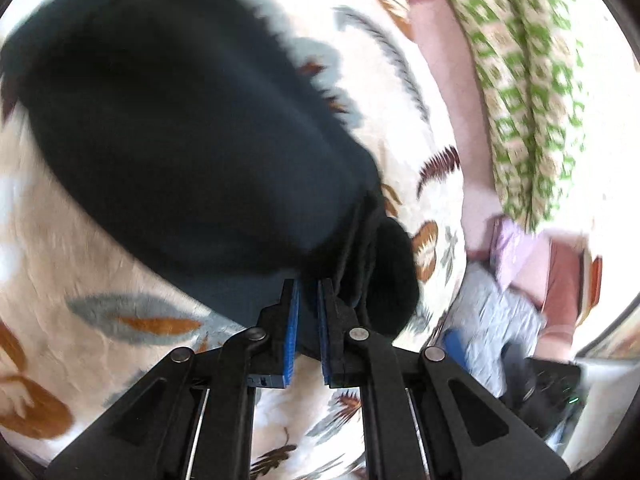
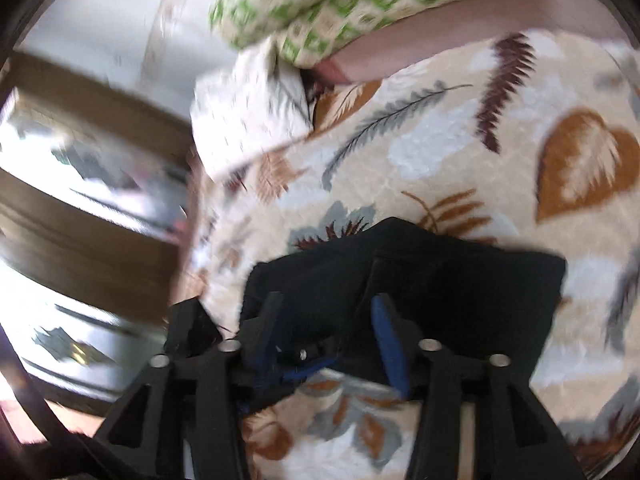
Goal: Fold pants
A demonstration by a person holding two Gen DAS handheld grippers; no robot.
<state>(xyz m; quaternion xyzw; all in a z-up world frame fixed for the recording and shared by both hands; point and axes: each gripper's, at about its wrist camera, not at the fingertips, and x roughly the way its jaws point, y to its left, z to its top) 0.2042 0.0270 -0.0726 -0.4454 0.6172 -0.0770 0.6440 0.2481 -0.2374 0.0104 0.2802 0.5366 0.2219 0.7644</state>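
The dark, soft-knit pants [image 1: 168,128] lay bunched on a plush cream bed cover [image 1: 60,220] printed with rust and grey leaves. The left gripper [image 1: 308,312] pinched a thick fold of their cloth between blue ribbed pads. The right gripper [image 2: 326,320] hung over another dark fold, its jaws spread, gripping nothing.

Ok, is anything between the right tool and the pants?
Nothing visible. The right tool hangs open right over the dark pants on the leaf-print blanket, its pads clear of the cloth. The left tool is shut on the pants' edge.
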